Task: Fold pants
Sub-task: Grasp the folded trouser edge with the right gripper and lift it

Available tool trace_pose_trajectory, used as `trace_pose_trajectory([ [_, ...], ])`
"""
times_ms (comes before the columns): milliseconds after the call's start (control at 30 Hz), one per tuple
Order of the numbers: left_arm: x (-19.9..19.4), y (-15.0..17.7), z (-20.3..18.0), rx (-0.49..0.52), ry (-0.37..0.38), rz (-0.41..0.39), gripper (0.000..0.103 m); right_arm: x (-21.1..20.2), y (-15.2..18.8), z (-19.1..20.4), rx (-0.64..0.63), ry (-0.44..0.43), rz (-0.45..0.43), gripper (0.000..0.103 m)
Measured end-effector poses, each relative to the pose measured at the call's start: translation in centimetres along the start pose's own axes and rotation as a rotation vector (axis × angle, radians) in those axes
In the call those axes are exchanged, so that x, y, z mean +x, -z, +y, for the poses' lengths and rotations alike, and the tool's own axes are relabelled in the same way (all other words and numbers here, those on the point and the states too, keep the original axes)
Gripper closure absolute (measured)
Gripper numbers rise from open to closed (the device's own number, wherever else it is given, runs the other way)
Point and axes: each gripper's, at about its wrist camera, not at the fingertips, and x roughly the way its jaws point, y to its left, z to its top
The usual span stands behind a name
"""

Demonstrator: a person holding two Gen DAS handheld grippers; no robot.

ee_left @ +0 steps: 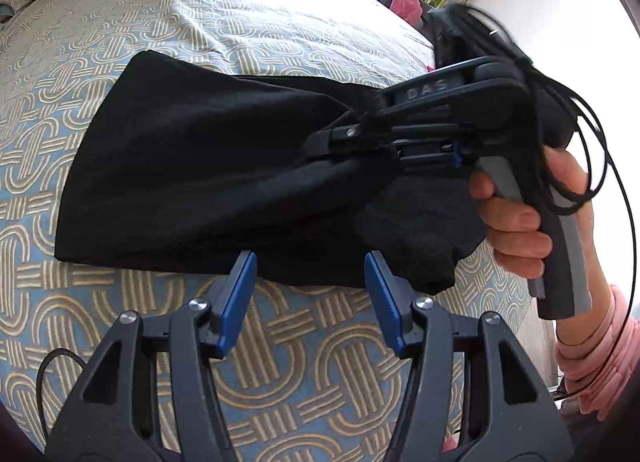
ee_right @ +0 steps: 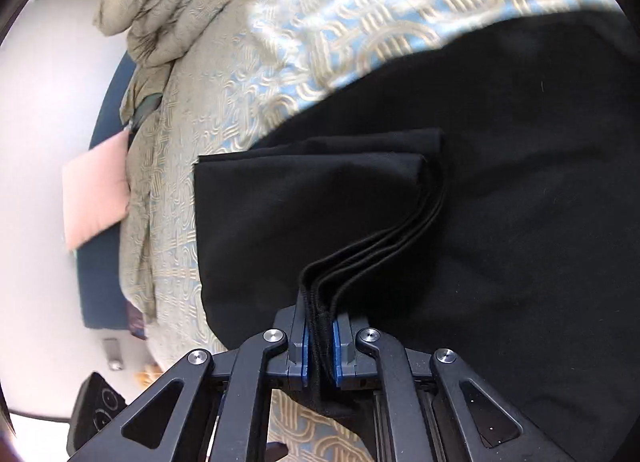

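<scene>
Pants (ee_left: pixel 192 166), black, folded, lying on patterned bedspread (ee_left: pixel 120 42). Right gripper (ee_right: pixel 320 346) clenched on layered hem edges; left gripper (ee_left: pixel 310 298) released, empty, near pants.

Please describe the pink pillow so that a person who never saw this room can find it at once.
Start from the bed with its blue and gold looped cover. Past the crumpled beige quilt, against the dark blue panel, leans the pink pillow. It alone there is plain, flat and pink.
</scene>
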Motion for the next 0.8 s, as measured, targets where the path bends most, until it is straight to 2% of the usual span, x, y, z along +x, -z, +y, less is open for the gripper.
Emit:
trace_pose_trajectory([
  [100, -0.3, 0.0, 0.3, -0.016, 0.017, -0.005, 0.046, -2.1, 0.1, 2.3, -0.083, 0.029, -0.073, 0.096],
  [200, -0.2, -0.4, 0.2, -0.043, 0.049, -0.017, 0.046, -4.2, -0.4, 4.9, -0.159, -0.003, -0.108, 0.096],
  [267, 0.0, -1.1, -0.7, -0.029, 0.062, -0.058, 0.046, -5.0, -1.0, 6.4, -0.192, -0.013, -0.119, 0.096],
  [300, 0.1, -1.4, -1.2, -0.008, 0.05, -0.089, 0.045, -5.4, -1.4, 7.1, -0.206, -0.01, -0.124, 0.096],
  [367, 0.9, -1.9, -2.1, 0.065, -0.058, -0.148, 0.045, -6.1, -1.8, 7.8, -0.22, -0.005, -0.14, 0.096],
  [433, 2.1, -2.4, -1.6, 0.075, -0.135, -0.144, 0.045, -6.7, -2.0, 8.4, -0.218, -0.003, -0.164, 0.096],
  [500, 2.5, -2.7, -0.3, 0.03, -0.185, -0.135, 0.046, -7.9, -1.9, 8.5, -0.23, 0.001, -0.195, 0.096],
  [600, 2.0, -2.6, 3.1, -0.094, -0.246, -0.133, 0.046, -9.4, -1.9, 7.6, -0.24, 0.024, -0.223, 0.096],
  [700, 0.8, -1.8, 5.4, -0.202, -0.255, -0.124, 0.047, -9.4, -2.1, 5.5, -0.196, 0.043, -0.212, 0.096],
  [800, 0.3, -0.6, 5.9, -0.213, -0.238, -0.115, 0.049, -7.7, -1.8, 2.1, -0.12, 0.068, -0.166, 0.096],
])
